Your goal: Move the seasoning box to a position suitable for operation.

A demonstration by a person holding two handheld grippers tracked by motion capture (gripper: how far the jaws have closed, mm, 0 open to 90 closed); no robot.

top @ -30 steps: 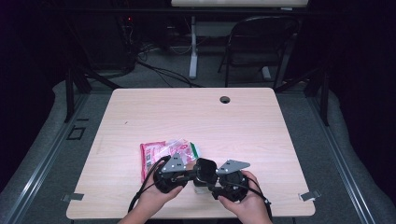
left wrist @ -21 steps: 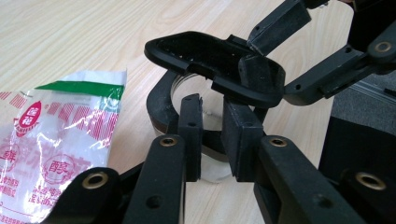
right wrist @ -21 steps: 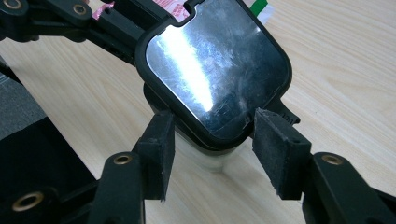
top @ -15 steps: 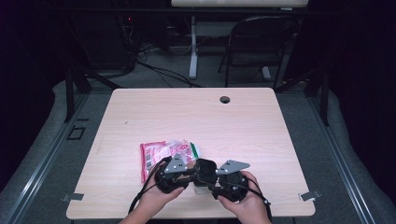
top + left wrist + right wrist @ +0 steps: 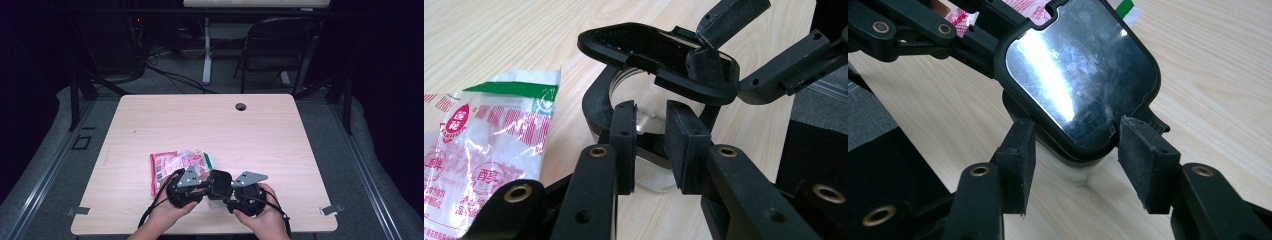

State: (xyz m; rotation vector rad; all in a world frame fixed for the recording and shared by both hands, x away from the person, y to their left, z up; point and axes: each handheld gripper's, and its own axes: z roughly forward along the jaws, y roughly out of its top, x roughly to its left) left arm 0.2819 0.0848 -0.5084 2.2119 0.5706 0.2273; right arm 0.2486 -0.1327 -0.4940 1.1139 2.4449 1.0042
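Note:
A clear container with a black flip lid stands near the table's front edge. The lid is tilted up, and my right gripper is shut on its sides after closing a little. My left gripper faces the container's black rim; its jaws have just opened a little and stand narrowly apart, pressing on nothing. In the high view both grippers meet at the lid, the left gripper opposite the right gripper. A red and white snack bag lies just beyond the left gripper.
The wooden table has a cable hole at its far edge. A black chair and floor cables sit behind it. The snack bag lies flat left of the container.

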